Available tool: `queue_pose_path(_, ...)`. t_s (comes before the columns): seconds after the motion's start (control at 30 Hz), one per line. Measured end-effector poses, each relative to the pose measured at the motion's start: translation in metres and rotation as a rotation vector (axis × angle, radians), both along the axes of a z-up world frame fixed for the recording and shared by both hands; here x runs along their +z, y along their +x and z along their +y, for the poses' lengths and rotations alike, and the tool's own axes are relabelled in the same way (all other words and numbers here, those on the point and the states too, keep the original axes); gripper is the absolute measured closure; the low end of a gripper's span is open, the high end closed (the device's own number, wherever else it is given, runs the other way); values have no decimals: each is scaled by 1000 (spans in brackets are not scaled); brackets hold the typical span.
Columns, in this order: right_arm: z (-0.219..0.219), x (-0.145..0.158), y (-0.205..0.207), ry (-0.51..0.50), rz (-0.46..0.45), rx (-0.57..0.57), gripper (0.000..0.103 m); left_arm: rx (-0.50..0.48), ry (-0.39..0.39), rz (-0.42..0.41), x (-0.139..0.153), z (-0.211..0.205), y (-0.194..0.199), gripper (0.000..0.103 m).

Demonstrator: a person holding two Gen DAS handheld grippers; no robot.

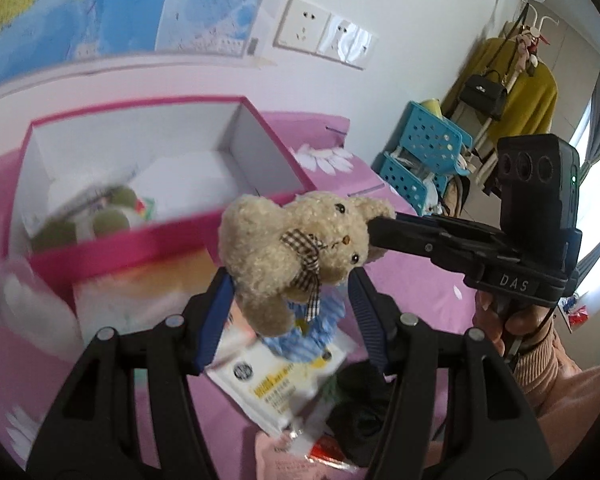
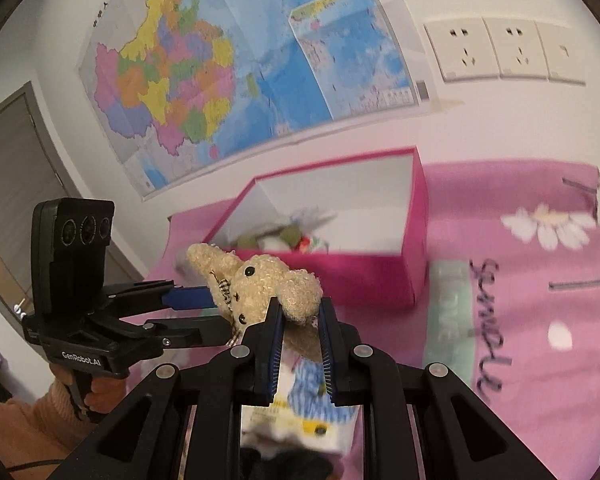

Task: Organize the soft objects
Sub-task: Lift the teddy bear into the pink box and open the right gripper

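A small plush bear (image 1: 300,256) of curly cream-beige fleece, with black bead eyes, a stitched nose and a brown-and-white checked bow at its neck, hangs in the air between the two grippers, above the near part of the pink bedspread (image 2: 520,320). The right gripper (image 2: 300,304) has its blue-lined jaws drawn nearly together and pinches one of the bear's ears; in the left wrist view that same gripper reaches in from the right and meets the bear at the side of its head. The left gripper (image 1: 292,292) stands about half open, its blue pads on either side of the bear's lower body; whether they press on the fleece I cannot tell. The bear lies tilted, head towards the right gripper, one rounded limb sticking out on the far side. Beyond it, towards the wall edge of the bedspread, stands an open pink box (image 1: 140,240) with white inner walls, holding blurred green and white soft things. Below the bear lie a blue-and-white striped soft item (image 1: 320,332) and a white packet (image 1: 276,380) with yellow print.
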State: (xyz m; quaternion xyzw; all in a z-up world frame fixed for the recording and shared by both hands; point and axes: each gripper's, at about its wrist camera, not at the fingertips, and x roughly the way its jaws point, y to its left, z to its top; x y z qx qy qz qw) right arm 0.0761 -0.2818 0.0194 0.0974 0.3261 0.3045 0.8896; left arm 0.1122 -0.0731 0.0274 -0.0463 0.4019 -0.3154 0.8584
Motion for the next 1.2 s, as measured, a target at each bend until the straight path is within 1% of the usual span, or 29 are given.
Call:
queue_pose_path(0.2, 1, 13, 32, 18, -15, -18, 86, 36, 17, -23, 17, -2, 30, 42)
queue_pose_path(0.33, 3, 17, 56, 28, -10, -34, 86, 67, 35, -20, 19, -2, 52, 42)
queue_pose_path(0.47, 5, 13, 79, 18, 15, -51, 86, 86, 39, 19, 13, -2, 76, 42)
queue_pose_path(0.6, 9, 5, 95, -2, 41, -59, 86, 98, 59, 67, -1, -5, 92, 42)
queue_pose_path(0.7, 12, -2, 103, -40, 53, -75, 86, 107, 69, 97, -12, -8, 101, 42)
queue_pose_path(0.77, 13, -7, 107, -54, 69, -85, 86, 111, 69, 114, -17, -8, 104, 42)
queue_pose_path(0.9, 15, -14, 113, -89, 90, -107, 82, 125, 68, 147, -23, -7, 110, 42)
queue_pose_path(1.0, 15, -14, 112, -102, 89, -129, 78, 144, 70, 153, -25, -3, 112, 42)
queue_pose_path(1.1, 12, -10, 108, -103, 77, -147, 74, 149, 81, 124, -21, 0, 104, 42)
queue_pose_path(1.2, 8, -5, 97, -103, 47, -143, 72, 132, 91, 70, -14, 0, 90, 42)
